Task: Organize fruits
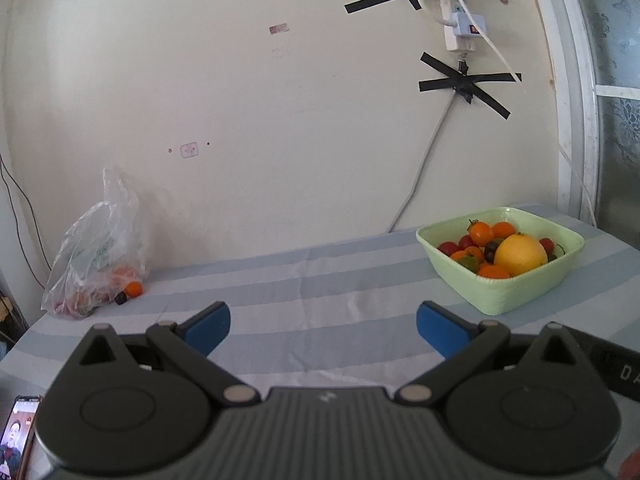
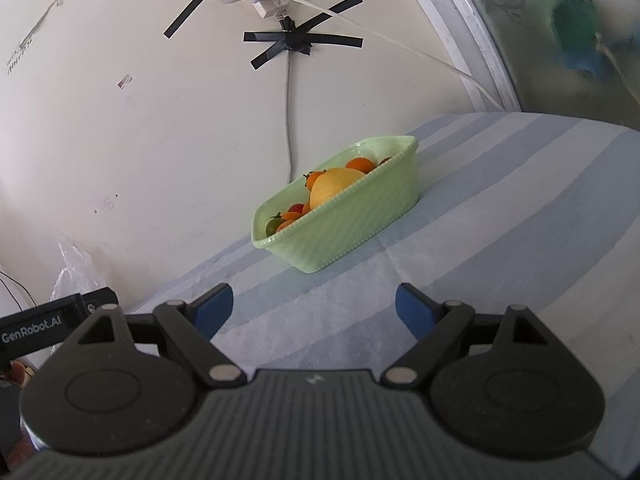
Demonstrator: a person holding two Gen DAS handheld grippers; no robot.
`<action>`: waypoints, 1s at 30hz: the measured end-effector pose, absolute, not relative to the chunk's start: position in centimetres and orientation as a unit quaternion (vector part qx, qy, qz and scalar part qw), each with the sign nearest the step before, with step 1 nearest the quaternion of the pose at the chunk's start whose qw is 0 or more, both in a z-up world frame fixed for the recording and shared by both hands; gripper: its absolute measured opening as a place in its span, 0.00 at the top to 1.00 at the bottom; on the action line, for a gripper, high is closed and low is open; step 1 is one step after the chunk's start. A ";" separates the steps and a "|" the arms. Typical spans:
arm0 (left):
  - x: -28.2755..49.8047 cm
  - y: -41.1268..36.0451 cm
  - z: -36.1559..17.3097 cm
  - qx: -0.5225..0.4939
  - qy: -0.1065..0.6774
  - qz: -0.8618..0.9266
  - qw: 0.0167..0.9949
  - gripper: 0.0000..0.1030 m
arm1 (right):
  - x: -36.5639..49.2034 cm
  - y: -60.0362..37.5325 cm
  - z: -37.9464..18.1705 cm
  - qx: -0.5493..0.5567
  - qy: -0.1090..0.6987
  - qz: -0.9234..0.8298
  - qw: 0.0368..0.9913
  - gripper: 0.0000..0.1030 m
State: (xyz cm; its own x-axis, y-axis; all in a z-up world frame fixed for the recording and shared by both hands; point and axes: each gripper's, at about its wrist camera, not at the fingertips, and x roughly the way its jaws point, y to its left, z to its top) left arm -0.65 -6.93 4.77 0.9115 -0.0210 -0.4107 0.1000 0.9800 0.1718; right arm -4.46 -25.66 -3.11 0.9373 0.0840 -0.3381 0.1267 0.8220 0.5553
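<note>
A cream wall (image 1: 260, 100), marked with crosses of black tape (image 1: 466, 84) and carrying a white power strip (image 1: 458, 20) with a grey cable running down from it, backs a table covered in a pale blue and white striped cloth (image 1: 320, 280). A frosted window (image 1: 616, 80) stands at the right end of the wall.

The left gripper (image 1: 323, 326) hangs above the cloth with its jaws spread wide and nothing between the blue pads (image 1: 210, 326). The right gripper (image 2: 314, 312) is likewise parted and empty, held over bare cloth on the near side of the bowl.

The light green bowl (image 1: 508, 298) is the landmark. It sits on the cloth near the wall, just below the taped cable, and lies ahead and to the right of the left gripper, straight ahead of the right one. Inside it rests a large yellow-orange fruit (image 1: 520, 254) against the near side, with small orange and red cherry tomatoes (image 1: 480, 232) heaped around and behind it, plus a dark one and a greenish one.

Far to the left of the bowl, against the wall at the table's other end, slumps a clear plastic bag (image 1: 96, 248) with more fruit inside. Just at its mouth, on the cloth, lie a small orange tomato (image 1: 133, 289) and a dark one (image 1: 121, 299), touching or nearly so. Well away from the bowl, at the near left corner of the left wrist view, a phone (image 1: 18, 436) shows a lit screen.
</note>
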 end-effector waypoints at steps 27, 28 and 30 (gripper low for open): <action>2.1 -6.4 1.1 0.096 0.335 -0.038 0.936 0.00 | -4.2 -25.6 -3.1 0.300 0.184 -0.012 0.936 0.12; 2.1 -6.4 1.0 0.096 0.338 -0.038 0.935 0.00 | -4.2 -25.6 -3.1 0.301 0.184 -0.012 0.936 0.12; 2.2 -6.4 0.8 0.095 0.342 -0.040 0.934 0.00 | -4.1 -25.6 -3.1 0.301 0.185 -0.012 0.936 0.12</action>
State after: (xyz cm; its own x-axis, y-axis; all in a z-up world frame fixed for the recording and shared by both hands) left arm 2.20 -6.35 0.84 0.7626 -0.0089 -0.6468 0.1396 0.9786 0.1511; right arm -4.12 -25.65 -3.10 0.9312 0.0892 -0.3534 0.1335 0.8189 0.5583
